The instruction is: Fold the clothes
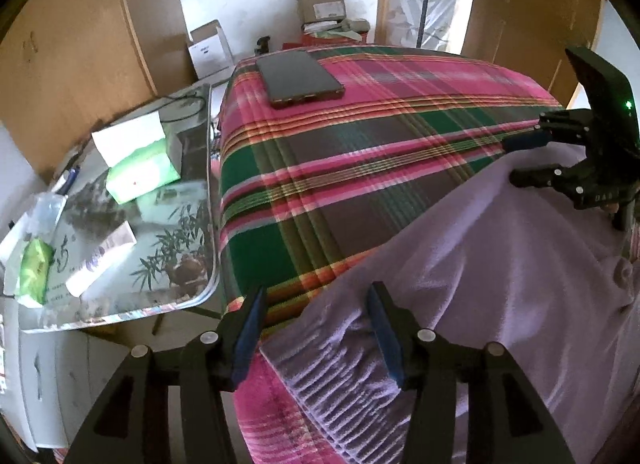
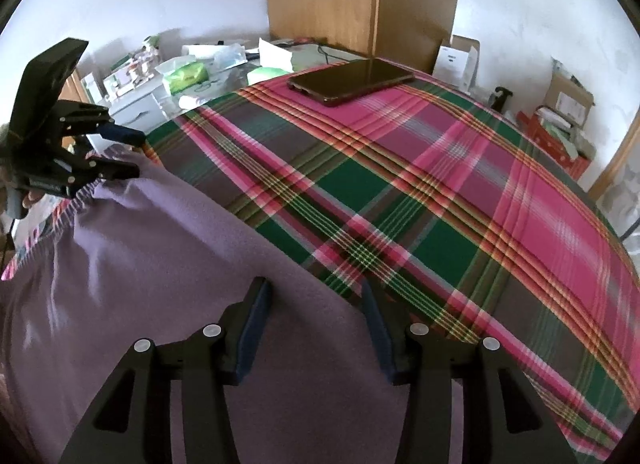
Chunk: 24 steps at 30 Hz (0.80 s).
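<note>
A lilac garment [image 1: 480, 264] with a ribbed hem [image 1: 332, 376] lies spread over the near part of a plaid bedspread [image 1: 340, 144]. My left gripper [image 1: 316, 292] is open, its fingers wide apart over the hem corner, the pads not pressing the cloth. In the right wrist view the same gripper [image 2: 134, 154] hovers at the garment's [image 2: 160, 244] far left corner. My right gripper [image 2: 314, 284] is open too, straddling the garment's edge where it meets the bedspread [image 2: 440, 184]. From the left wrist view the right gripper [image 1: 512, 160] sits at the garment's far right edge.
A dark phone [image 1: 300, 78] [image 2: 352, 80] lies at the far end of the bed. A glass-topped bedside table [image 1: 192, 296] left of the bed holds tissue packs [image 1: 140, 168] and small items. Cardboard boxes [image 1: 320, 4] and wooden panels stand along the wall.
</note>
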### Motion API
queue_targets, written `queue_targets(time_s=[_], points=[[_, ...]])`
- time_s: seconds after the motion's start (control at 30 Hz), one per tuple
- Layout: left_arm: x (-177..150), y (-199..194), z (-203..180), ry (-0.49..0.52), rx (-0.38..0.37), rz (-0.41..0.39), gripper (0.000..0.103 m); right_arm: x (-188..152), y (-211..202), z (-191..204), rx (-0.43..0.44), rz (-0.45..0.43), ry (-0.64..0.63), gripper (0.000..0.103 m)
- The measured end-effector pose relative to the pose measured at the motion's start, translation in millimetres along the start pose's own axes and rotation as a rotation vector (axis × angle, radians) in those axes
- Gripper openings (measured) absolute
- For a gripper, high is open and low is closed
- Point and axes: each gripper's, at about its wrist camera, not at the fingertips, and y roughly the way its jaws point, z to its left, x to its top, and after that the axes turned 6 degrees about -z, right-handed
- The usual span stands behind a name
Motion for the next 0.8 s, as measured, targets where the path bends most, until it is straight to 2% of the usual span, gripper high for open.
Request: queue_targets(time_s=[0.13,0.23,0.27,0.3,0.43,0.53,0.67,0.77,0.8], points=[[-2.9,-1.6,0.2,0.000,-0.017,0.003,0.049,-0.3,0.3,0.4,-0.009,0.000,0.009,0.050],[-4.1,-3.2,-1.8,0.013,-0.021,0.006,0.043,-0.8,0.1,-0.1,-0.011,-0.005,0.021,0.050],[-4.3,-3.9,-3.5,0.020,-0.023,0.007,0.038,-1.1,0.1,-0.2,-0.011,-0.008,0.021,0.050],[-4.6,-4.8,-6.5,0.035,-0.026,0.008,0.029,-1.3,0.0,-0.2,-0.012,-0.009,0.022,0.050],[-5.7,-7.8,-22.7,0.134,0.008,0.005,0.016,-1.4,-0.2,0.1,-0.018,-0.005,0.023,0.051],[-6.0,-9.2,-27.0,0.153,0.029,-0.003,0.015,-0.8,-0.2,0.8,-0.024,0.002,0.022,0.050],[-5.5,-9.8,-17.8,0.101,0.022,-0.011,0.014,-2.3,-1.8,0.0,-0.014,-0.002,0.015,0.050],[-4.3,-9.3,-14.2,0.073,0.018,-0.012,0.014,-3.9,-4.2,0.7,-0.001,-0.004,0.016,0.042],[-4.4,-9.4,-14.2,0.068,0.019,-0.013,0.014,-4.3,-5.0,1.4,0.006,-0.004,0.014,0.035]])
